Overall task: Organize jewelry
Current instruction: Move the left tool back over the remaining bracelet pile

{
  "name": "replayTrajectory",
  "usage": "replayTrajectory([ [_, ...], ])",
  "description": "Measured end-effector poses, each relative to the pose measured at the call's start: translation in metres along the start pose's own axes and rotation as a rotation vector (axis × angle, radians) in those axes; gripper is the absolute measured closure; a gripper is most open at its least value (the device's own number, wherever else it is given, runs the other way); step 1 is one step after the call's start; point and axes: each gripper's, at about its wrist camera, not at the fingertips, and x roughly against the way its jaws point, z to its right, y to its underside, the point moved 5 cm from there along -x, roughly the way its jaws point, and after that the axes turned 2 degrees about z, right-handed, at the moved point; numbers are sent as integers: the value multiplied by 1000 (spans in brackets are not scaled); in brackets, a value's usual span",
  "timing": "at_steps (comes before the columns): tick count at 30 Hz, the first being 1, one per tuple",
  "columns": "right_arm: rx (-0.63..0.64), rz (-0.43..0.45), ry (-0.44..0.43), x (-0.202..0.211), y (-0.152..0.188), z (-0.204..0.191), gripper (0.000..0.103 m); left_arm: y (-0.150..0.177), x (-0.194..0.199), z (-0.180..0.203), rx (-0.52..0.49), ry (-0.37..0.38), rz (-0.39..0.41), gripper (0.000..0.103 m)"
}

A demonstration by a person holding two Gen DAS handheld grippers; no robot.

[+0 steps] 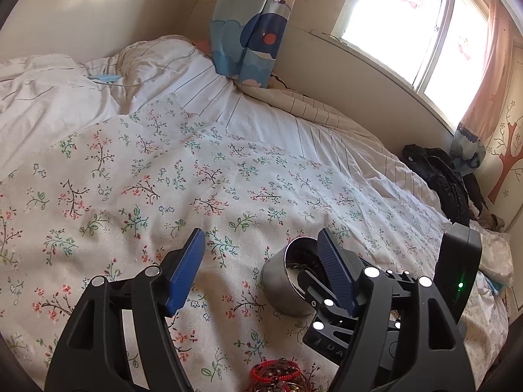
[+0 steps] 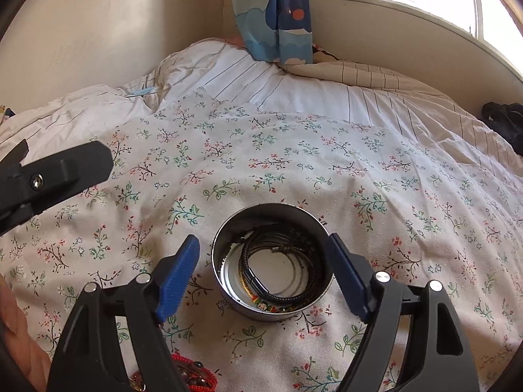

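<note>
A round metal tin (image 2: 261, 314) stands on the floral bedspread (image 2: 294, 170), with several dark cord bracelets (image 2: 278, 258) and a beaded one coiled inside. My right gripper (image 2: 263, 238) is open; its blue pads stand on either side of the tin without squeezing it. My left gripper (image 1: 261, 233) is open over bare bedspread (image 1: 163, 179), just left of the tin (image 1: 281, 290), with nothing between its pads. A heap of red string bracelets (image 1: 276, 372) lies at the near edge, also low in the right wrist view as red bracelets (image 2: 193, 372).
The right gripper's black body (image 1: 336, 336) crowds the tin from the right. A black finger of the left gripper (image 2: 65, 170) reaches in at the left. A hand (image 2: 16, 326) shows at the lower left. White bedding (image 1: 65, 91), a curtain (image 1: 248, 32) and dark clothing (image 1: 441, 179) lie further back.
</note>
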Motion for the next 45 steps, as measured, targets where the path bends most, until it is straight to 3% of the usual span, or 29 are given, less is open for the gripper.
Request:
replayTrajectory([
  [15,-18,48,152,57,4,28,22,14,12,-2,-51,-31,-8,29],
  [45,-100,109,216,113,18,52,16,40,18,3,-118,-57,-73,27],
])
